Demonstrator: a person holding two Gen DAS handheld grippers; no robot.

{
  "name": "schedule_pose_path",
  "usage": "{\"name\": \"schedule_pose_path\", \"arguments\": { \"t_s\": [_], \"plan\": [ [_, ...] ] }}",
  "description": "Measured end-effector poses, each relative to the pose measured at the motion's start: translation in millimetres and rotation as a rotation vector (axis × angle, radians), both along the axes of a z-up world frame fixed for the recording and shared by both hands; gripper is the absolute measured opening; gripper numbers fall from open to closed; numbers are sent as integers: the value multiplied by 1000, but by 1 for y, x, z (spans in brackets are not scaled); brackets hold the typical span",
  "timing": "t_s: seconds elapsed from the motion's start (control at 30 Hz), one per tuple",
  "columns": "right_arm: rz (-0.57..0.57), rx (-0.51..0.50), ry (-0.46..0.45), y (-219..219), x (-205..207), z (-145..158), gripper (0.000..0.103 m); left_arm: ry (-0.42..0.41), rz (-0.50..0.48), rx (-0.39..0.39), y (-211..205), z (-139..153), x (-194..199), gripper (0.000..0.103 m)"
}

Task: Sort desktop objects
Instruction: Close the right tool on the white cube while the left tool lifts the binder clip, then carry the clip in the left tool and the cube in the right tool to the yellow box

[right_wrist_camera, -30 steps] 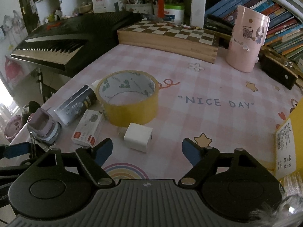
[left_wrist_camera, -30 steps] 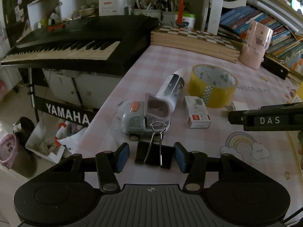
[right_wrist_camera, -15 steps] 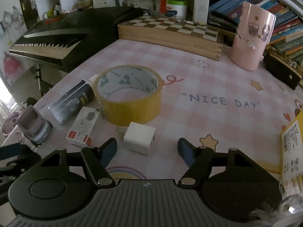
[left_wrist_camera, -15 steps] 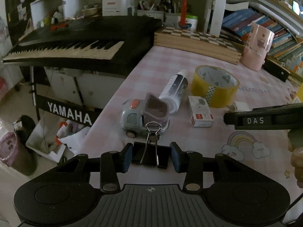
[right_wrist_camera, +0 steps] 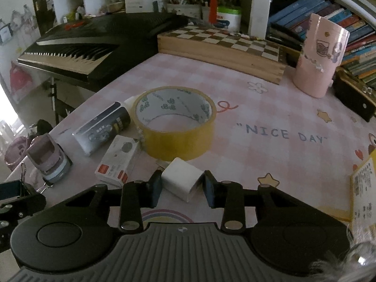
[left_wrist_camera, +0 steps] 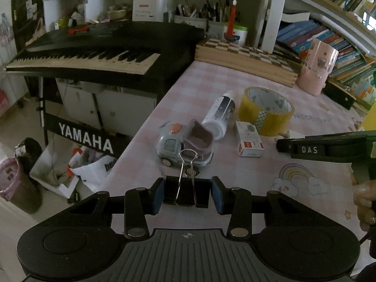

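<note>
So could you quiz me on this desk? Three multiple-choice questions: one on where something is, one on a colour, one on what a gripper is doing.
1. Where does the small white box lie?
A. on the chessboard
B. beside the tape roll
C. inside the pink cup

2. What colour is the tape roll?
A. yellow
B. blue
C. red

3. What is the left gripper doing?
A. hanging open over bare table
B. gripping the toy car
C. closed on the black binder clip

Answers: 1 B, the box lies on the table next to the roll. 2 A, its outer band is yellow. 3 C, both pads press the clip's sides.
</note>
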State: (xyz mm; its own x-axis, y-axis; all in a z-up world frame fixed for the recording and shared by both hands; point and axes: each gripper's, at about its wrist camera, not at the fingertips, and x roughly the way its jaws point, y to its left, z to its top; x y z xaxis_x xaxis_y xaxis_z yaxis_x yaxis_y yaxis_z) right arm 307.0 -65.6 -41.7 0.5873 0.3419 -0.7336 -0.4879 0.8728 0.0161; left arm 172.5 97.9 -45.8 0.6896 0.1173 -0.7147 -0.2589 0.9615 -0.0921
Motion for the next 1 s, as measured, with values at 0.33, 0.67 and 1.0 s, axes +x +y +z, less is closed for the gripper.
{"name": "schedule_pose_path", "arguments": {
  "t_s": [0.33,0.67,1.0],
  "plan": [
    [-10,22,-36,-7,-33,20,34,-52,-26,0,3,11,-20,41],
    [-11,28,-78,-13,-68,37,34,-138,-66,-2,2,31,-32,41],
    [-34,31,-102,-23,-86,45,34,-177,-124,1,-7,38,-39,41]
  ]
}}
